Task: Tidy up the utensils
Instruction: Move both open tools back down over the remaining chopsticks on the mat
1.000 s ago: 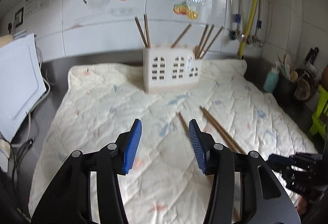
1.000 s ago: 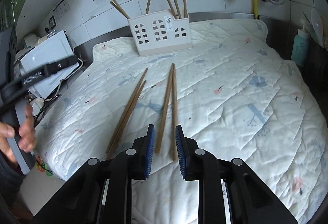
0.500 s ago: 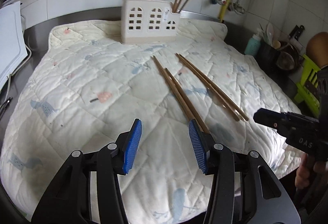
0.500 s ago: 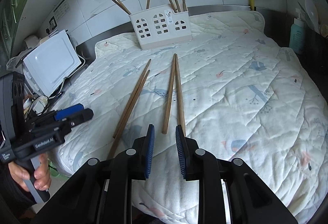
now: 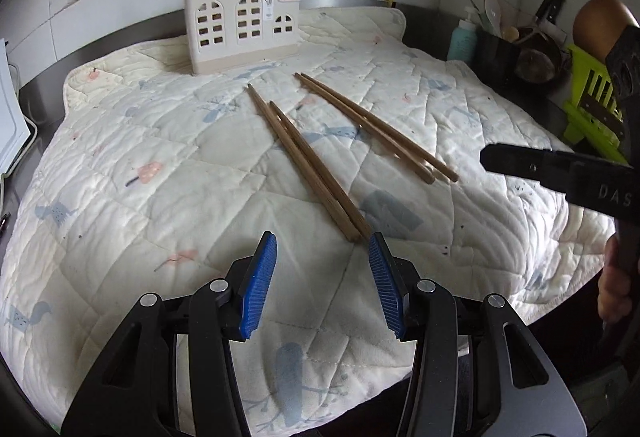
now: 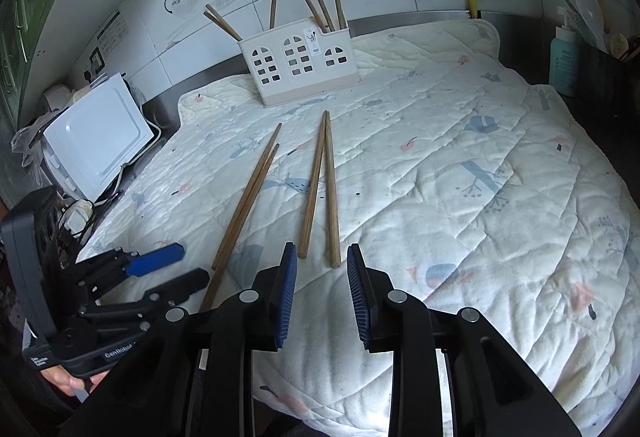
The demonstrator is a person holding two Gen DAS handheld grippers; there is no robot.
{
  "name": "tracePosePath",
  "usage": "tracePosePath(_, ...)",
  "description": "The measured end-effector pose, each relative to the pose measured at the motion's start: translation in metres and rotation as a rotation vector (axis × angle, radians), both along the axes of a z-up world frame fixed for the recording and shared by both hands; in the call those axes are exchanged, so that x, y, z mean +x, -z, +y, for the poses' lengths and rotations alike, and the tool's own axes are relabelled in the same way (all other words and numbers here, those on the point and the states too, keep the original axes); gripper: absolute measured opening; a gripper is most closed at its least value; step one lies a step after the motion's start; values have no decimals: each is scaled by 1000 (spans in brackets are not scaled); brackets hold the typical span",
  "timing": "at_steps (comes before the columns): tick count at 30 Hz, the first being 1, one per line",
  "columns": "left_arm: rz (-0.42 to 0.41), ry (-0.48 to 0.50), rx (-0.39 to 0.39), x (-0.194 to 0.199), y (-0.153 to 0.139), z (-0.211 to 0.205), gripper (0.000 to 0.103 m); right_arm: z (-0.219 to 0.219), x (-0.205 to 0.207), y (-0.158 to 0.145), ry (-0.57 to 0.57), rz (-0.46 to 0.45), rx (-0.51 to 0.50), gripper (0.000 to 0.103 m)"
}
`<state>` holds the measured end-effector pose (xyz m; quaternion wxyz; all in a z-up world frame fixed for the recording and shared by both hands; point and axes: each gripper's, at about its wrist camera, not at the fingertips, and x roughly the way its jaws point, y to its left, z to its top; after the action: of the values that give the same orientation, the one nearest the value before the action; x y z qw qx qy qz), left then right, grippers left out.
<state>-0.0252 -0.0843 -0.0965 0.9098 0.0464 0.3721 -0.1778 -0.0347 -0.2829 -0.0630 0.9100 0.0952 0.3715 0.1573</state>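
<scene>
Left hand-held gripper (image 5: 322, 279) and right hand-held gripper (image 6: 322, 287) both hung open and empty. Four slim brown wooden chopsticks (image 6: 316, 189) lay just ahead on a quilted white cloth (image 6: 460, 165); light, stiff, probably roll-prone, best pinched near thick ends.

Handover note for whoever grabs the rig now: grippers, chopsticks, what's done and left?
Left gripper: open, empty, near ends of the left chopstick pair.
Right gripper: open, empty, just short of the right chopstick pair.
Both pairs lie loose on the quilted mat.
Done: six chopsticks stand in the white holder.
Left: pick up four loose chopsticks, put them in the holder.
</scene>
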Motion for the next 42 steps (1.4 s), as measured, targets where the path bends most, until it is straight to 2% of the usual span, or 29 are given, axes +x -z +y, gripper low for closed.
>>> tracePosePath(5,-11,-17,45,2,5,-3,48,0,0,-1,1,-5,2,27)
tracePosePath(13,-23,-27,45,5,7,-9,48,-2,2,0,5,-5,3,29)
tracePosePath(16,-13,-50,22,10,7,-9,48,-2,2,0,5,-6,4,29)
tracePosePath(20,14,-98,-57,18,5,-3,47,-2,2,0,6,-6,3,29)
tracePosePath(24,13,-120,-77,24,5,-8,33,-3,5,0,7,-6,8,29)
tracePosePath(27,19,-150,-78,29,7,-10,27,-3,6,0,4,-7,8,29)
tracePosePath(30,25,-182,-83,36,7,-9,27,-4,8,1,2,-7,10,29)
tracePosePath(32,25,-193,-76,40,7,-10,26,-4,9,1,2,-6,12,29)
tracePosePath(36,9,-190,-25,44,7,-11,11,-1,10,3,2,-3,7,29)
tracePosePath(40,9,-198,-14,45,7,3,10,2,10,3,2,-15,-30,29)
tracePosePath(42,15,-193,-24,45,7,8,8,4,12,5,-3,-13,-40,24)
